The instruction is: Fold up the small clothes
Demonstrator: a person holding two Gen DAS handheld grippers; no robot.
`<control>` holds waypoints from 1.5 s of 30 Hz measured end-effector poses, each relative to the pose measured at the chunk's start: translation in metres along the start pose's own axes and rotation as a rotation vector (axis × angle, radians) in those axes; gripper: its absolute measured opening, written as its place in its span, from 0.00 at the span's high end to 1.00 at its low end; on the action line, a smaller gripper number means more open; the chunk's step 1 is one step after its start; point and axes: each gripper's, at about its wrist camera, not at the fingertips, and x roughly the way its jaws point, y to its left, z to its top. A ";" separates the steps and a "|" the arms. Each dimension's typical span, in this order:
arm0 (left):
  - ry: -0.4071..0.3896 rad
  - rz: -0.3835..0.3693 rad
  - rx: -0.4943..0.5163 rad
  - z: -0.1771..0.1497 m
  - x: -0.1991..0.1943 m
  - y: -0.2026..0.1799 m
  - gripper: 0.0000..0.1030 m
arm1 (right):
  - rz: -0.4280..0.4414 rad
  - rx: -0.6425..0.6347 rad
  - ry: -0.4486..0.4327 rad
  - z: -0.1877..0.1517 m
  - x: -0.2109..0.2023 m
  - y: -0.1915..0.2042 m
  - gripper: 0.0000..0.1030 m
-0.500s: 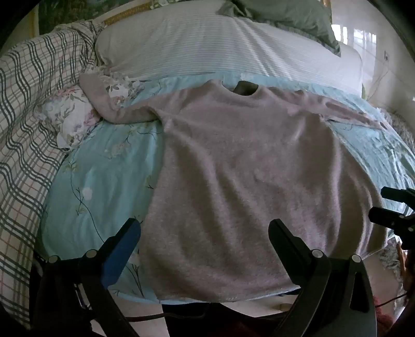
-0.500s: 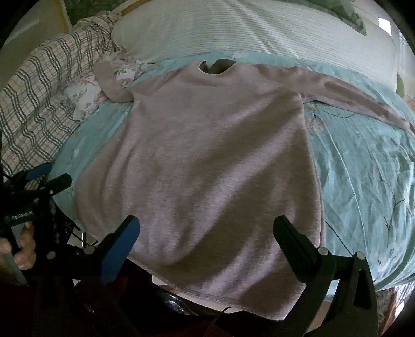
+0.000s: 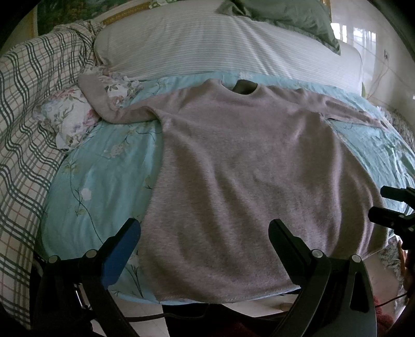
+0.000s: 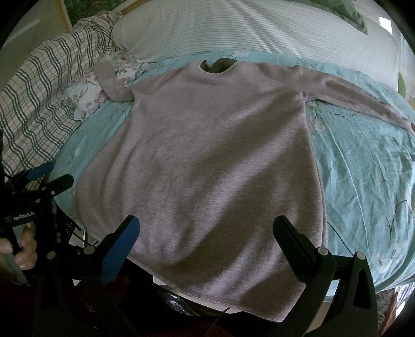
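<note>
A pale pink long-sleeved sweater (image 3: pixel 246 166) (image 4: pixel 207 155) lies flat on the bed, neck away from me, hem hanging over the near edge. Its left sleeve (image 3: pixel 103 103) bends up onto a floral cloth; its right sleeve (image 4: pixel 350 96) stretches out to the right. My left gripper (image 3: pixel 205 230) hovers open over the hem's left half, nothing between its fingers. My right gripper (image 4: pixel 207 228) hovers open over the hem's right half, also empty. Each gripper shows at the edge of the other's view: the right gripper (image 3: pixel 389 207) and the left gripper (image 4: pixel 49 176), with a hand on its handle.
The sweater rests on a light blue floral sheet (image 3: pixel 85 181) (image 4: pixel 363 168). A plaid blanket (image 3: pixel 23 129) lies at the left, a crumpled floral cloth (image 3: pixel 70 116) beside it. A striped white pillow (image 3: pixel 220 44) and a green cushion (image 3: pixel 285 15) sit at the back.
</note>
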 end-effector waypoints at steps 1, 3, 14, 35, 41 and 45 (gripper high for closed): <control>-0.001 0.003 0.001 0.000 0.000 -0.001 0.04 | 0.000 0.000 0.000 0.000 0.000 0.000 0.00; -0.001 0.002 0.002 0.000 0.000 0.000 0.04 | 0.001 -0.001 -0.001 0.001 0.000 0.002 0.01; -0.001 0.000 0.000 -0.001 -0.002 0.000 0.04 | 0.003 0.001 0.001 0.001 -0.001 0.004 0.01; -0.005 -0.006 -0.008 -0.004 0.003 0.001 0.04 | -0.014 -0.007 -0.021 -0.001 0.002 0.005 0.01; -0.030 0.002 -0.004 -0.001 0.013 0.000 0.04 | -0.002 0.018 -0.034 -0.001 0.006 -0.005 0.01; -0.124 0.008 -0.009 0.002 0.013 -0.001 0.04 | -0.014 0.046 -0.099 0.004 0.003 -0.023 0.01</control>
